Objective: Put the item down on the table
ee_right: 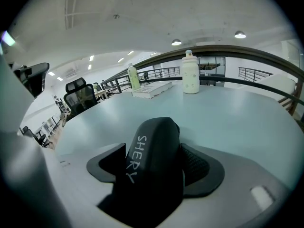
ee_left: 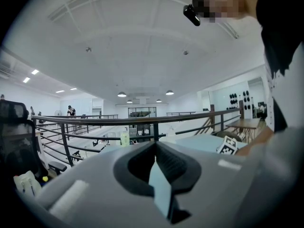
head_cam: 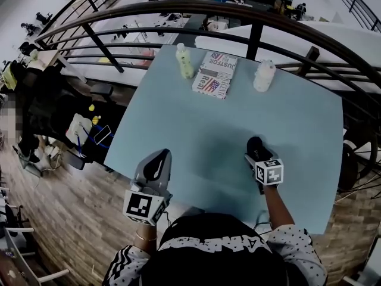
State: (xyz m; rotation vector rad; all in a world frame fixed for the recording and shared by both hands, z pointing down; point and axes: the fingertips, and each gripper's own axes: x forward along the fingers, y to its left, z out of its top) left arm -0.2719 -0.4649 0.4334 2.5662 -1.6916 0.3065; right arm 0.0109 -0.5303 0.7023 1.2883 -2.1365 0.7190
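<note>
We're in the set-down step now. The right claw point(head_cam: 261, 157) is clenched around the dark item point(ee_right: 153, 158), a black rounded thing with white lettering on its side, and holds it over the near right part of the counter point(head_cam: 226, 124). Whether its underside already touches the surface, we can't tell from here. The left claw point(ee_left: 155, 148) sits at the near left edge, jaws pressed together on nothing, tilted up toward the railing. At the far side stand a green bottle point(head_cam: 184, 61), a printed booklet point(head_cam: 215, 74) and a white bottle point(head_cam: 264, 76), well apart from the action. Next, we judge, comes lowering until the item rests flat, then parting the jaws and lifting clear without dragging it.
</note>
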